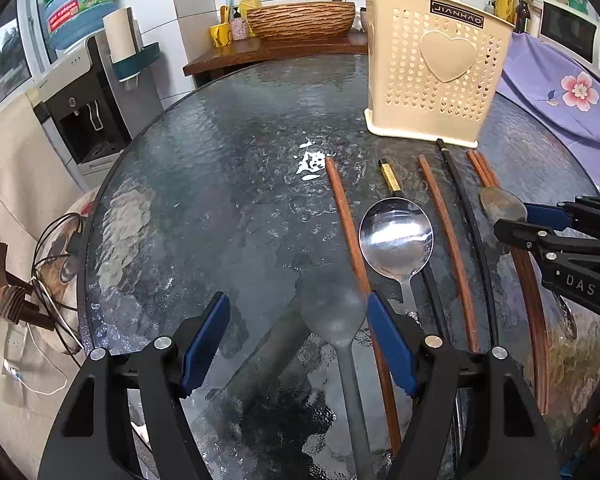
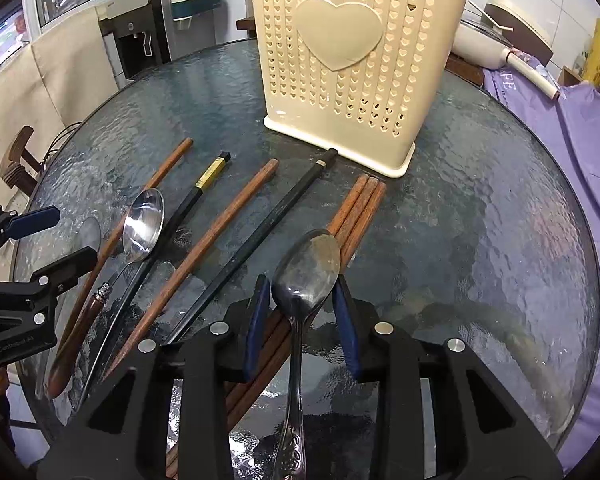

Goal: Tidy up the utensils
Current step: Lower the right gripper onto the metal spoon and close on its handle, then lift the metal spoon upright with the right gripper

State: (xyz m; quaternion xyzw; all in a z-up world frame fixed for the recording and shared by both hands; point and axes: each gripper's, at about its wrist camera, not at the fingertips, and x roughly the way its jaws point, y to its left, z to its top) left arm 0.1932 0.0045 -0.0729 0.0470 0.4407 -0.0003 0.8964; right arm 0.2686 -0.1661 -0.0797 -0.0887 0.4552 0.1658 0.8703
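Note:
A cream utensil holder (image 1: 436,64) (image 2: 352,60) stands upright at the back of the round glass table (image 1: 220,184). Several wooden and black chopsticks lie in front of it. A shiny steel spoon (image 1: 396,236) (image 2: 142,224) lies among them. A grey translucent spoon (image 1: 332,312) lies between the fingers of my open left gripper (image 1: 298,340), nearer the right finger. A dull metal spoon (image 2: 306,264) lies over three wooden chopsticks (image 2: 356,208); my right gripper (image 2: 302,316) is open around its neck, not clamped. The right gripper also shows in the left wrist view (image 1: 512,224).
A water dispenser (image 1: 88,120) stands left of the table. A wooden basin (image 1: 300,20) and bottles sit on a counter behind. A purple floral cloth (image 2: 580,152) lies to the right. Cables and a wooden stool (image 1: 16,292) are at the left.

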